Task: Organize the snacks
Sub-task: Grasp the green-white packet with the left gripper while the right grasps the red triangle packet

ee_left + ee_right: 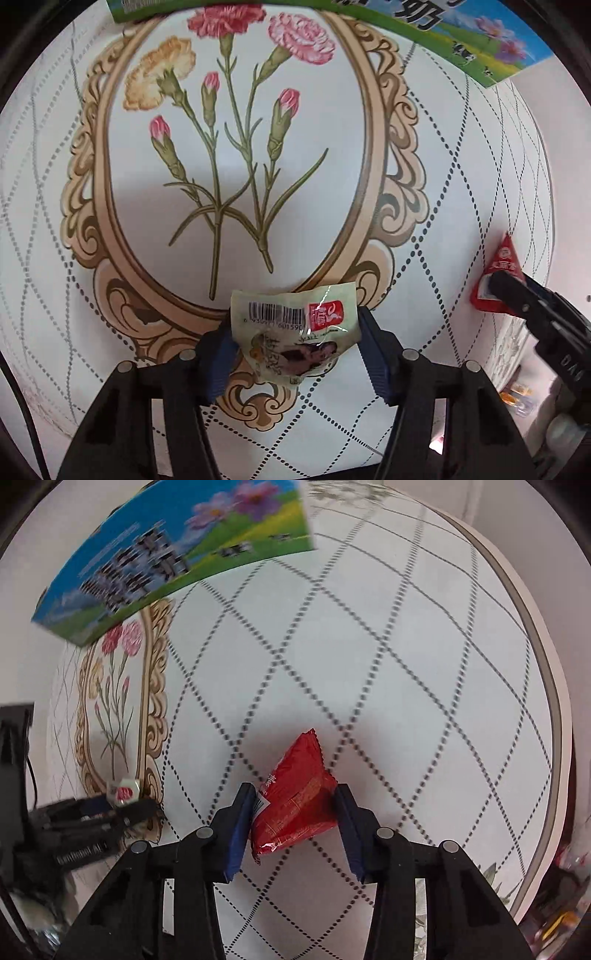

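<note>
Two snack packets are in your grippers, one in each. In the left wrist view your left gripper (295, 343) has its blue pads pressed on both sides of a pale green packet (293, 332), so the jaws are clamped on it. The barcode and a red logo face the camera. The packet hangs over the lower edge of the ornate gold frame (99, 206) printed on the tablecloth (443, 206), with carnations inside it. Only this view shows the barcode and the whole flower picture; the other view shows the frame only in part, at its left edge.

At the far right of this view your right gripper (498, 291) reaches in from the side, with a red packet (498, 273) at its tip.

In the right wrist view that red packet (295, 797) sits tilted between the blue pads of your right gripper (295, 812), and the jaws are clamped on it, above the dotted diamond pattern. Only this view shows the round table rim (554, 716) on the right. A blue and green milk carton box (177, 554) stands at the upper left, and your left gripper (122, 805) comes in low from the left, holding the pale packet (123, 792).
</note>
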Demonstrator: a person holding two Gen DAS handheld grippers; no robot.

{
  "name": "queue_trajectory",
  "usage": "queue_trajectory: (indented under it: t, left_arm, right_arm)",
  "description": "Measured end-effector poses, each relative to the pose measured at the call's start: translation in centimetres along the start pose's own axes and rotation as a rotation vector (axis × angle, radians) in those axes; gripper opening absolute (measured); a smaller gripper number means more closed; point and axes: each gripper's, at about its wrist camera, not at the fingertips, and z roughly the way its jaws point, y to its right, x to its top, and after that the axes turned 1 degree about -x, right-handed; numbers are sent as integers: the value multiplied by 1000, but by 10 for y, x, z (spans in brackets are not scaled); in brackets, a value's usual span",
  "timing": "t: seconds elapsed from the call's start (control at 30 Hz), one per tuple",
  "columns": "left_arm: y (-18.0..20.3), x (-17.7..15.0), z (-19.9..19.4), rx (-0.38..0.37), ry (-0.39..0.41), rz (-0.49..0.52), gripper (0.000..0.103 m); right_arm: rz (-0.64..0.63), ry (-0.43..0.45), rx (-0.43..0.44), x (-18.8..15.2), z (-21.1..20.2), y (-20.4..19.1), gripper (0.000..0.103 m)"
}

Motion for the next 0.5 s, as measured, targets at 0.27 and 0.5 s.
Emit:
queue_trajectory:
  t: [0.27, 0.5]
  left_arm:
    - [3, 13, 9, 40, -10, 29, 59]
    - [11, -1, -4, 28, 13, 40, 58]
  right_arm:
    - [25, -50, 6, 2, 17, 1, 55]
    - [-1, -4, 5, -5, 8, 0, 48]
